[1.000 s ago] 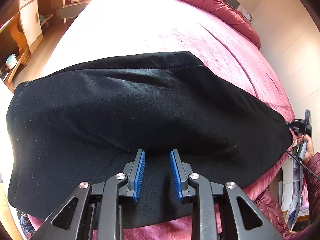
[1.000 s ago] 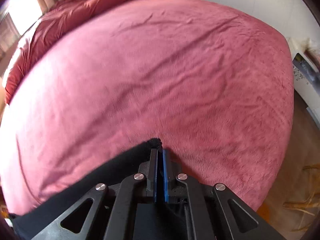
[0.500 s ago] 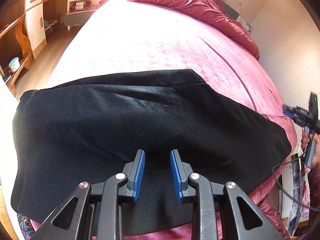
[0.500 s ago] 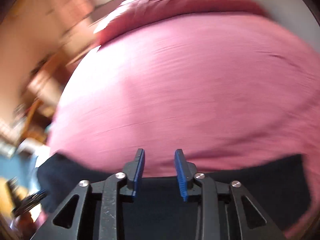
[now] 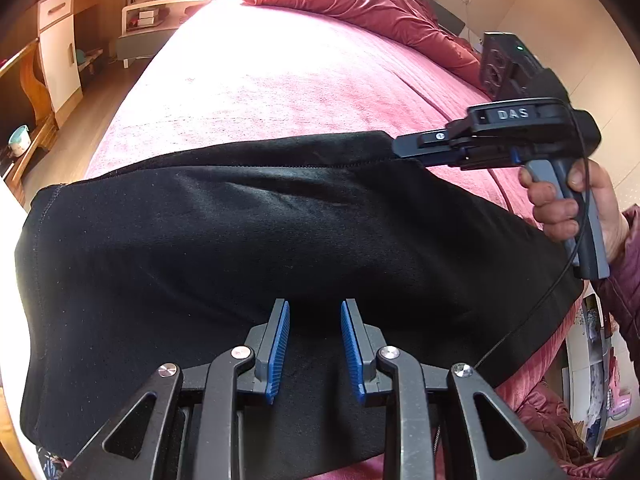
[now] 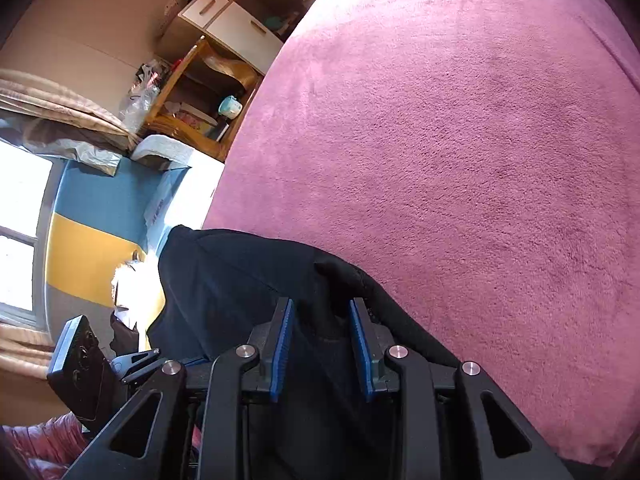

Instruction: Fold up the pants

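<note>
Left wrist view: black pants [image 5: 248, 264] spread flat across the near end of a pink-covered bed [image 5: 280, 80], folded into a broad dark band running side to side, stitched hem at the left end, one end hanging toward the bed's near edge. Left gripper [image 5: 314, 350] low over the cloth near its front edge, blue pads parted with only a bare gap of fabric surface seen between them, nothing clamped. Right gripper [image 5: 404, 148] reaching in from the right, tips at the far upper corner of the pants where black cloth meets pink cover; from here, cannot tell whether the corner lies between its tips. Right hand [image 5: 576, 208] wrapped round the grey handle, cable trailing down across the cloth, a dark red quilted sleeve [image 5: 624, 280] behind. Red quilt [image 5: 360, 0] bunched at the far end of the bed; wooden cabinet [image 5: 56, 40] along the left wall. Right wrist view: right gripper [image 6: 322, 350] set over a raised fold of black pants [image 6: 240, 280], blue pads standing apart, cloth bunched between them and against the right pad, not pinched. Pink bed cover [image 6: 460, 140] filling the right side. Left gripper's body [image 6: 80, 368] partly visible at lower left. Wooden shelf [image 6: 200, 96] with a pale teal cup [image 6: 230, 106] beyond the bed's edge.
</note>
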The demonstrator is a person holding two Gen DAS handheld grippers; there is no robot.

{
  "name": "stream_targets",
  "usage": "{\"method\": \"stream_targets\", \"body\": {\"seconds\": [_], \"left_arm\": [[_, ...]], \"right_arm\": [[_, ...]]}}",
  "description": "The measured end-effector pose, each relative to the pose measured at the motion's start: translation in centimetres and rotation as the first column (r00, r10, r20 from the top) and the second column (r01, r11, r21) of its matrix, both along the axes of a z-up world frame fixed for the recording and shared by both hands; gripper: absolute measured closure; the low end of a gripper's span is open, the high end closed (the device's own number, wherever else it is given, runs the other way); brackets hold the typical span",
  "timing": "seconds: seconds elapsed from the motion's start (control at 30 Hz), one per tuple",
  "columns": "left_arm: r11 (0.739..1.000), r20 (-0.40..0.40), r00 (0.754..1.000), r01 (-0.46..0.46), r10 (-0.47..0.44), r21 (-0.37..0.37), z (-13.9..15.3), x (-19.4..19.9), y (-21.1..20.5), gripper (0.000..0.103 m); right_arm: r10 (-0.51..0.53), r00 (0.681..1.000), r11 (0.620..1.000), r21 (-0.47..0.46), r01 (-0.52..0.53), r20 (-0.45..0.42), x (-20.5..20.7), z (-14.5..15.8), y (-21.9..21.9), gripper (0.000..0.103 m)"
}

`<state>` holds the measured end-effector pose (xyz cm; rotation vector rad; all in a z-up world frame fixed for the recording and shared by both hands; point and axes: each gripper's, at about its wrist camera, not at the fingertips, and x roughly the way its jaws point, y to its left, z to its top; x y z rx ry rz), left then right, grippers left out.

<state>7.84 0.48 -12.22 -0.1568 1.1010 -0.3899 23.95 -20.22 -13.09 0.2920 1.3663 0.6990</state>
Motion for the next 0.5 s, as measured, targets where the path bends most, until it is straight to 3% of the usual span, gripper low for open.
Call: {"method": "stream_targets", "body": {"seconds": [0.1,0.17,0.27,0.33,0.4,0.5], "left_arm": [[1.000,0.003,1.000,0.000,0.000,-0.007,-0.1,-0.3,0.3,0.076],[1.000,0.006,1.000,-0.005,0.005,-0.012,-0.3,-0.4,0.6,0.076],[1.000,0.007,1.000,-0.017,0.017,-0.003,-0.5,-0.4,1.0,0.076],[0.999,-0.018,0.999,-0.040,0.040,0.011,-1.1,0.0,1.2,0.076],[0.999,-0.056,0.998,-0.037,0.037,0.013,-2.3,0.4,1.2,0.076],[0.999,-0.066,0.997,-0.049,0.048,-0.003,-2.6,0.4,1.5,0.076]], "right_arm": [[0.058,0.998,0.998,0.016,-0.058,-0.005,0.1,0.1,1.2,0.085],[0.084,0.996,0.996,-0.009,-0.084,0.042,-0.2,1.0,2.1,0.094],[-0.013,0.991,1.000,0.004,0.012,0.132,0.6,2.3,1.6,0.098],[-0.074,0.988,0.997,-0.027,0.078,0.132,1.3,1.4,1.2,0.098],[-0.070,0.992,0.993,-0.092,0.080,0.104,1.5,-1.1,1.8,0.099],[-0.115,0.987,0.989,-0.077,0.124,0.108,1.4,-1.5,1.6,0.099]]}}
